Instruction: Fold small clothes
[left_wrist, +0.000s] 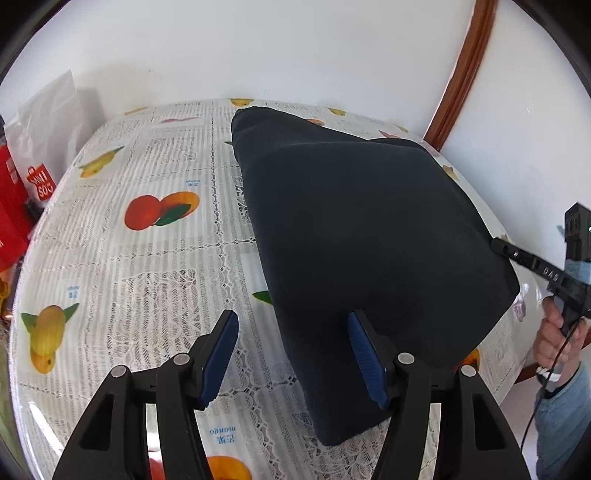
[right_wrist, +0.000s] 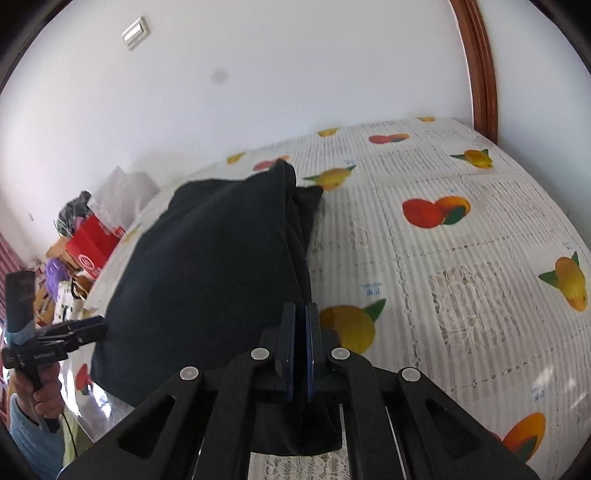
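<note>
A dark navy cloth (left_wrist: 369, 229) lies folded on the fruit-print tablecloth (left_wrist: 147, 277), reaching from the far edge to the near one. My left gripper (left_wrist: 293, 354) is open; its right finger stands over the cloth's near left edge, its left finger over bare table. My right gripper (left_wrist: 495, 243) comes in at the cloth's right edge, held by a hand (left_wrist: 557, 332). In the right wrist view the right gripper (right_wrist: 300, 314) has its blue pads pressed together on the edge of the cloth (right_wrist: 207, 266). The left gripper (right_wrist: 86, 328) sits at the cloth's other side.
The table (right_wrist: 443, 277) stands in a corner against a white wall, with a brown wooden frame (left_wrist: 461, 74) at the right. Red bags (left_wrist: 14, 192) and a white plastic bag (left_wrist: 48, 122) stand beside the table's left side. More bags (right_wrist: 92, 243) pile up on the floor.
</note>
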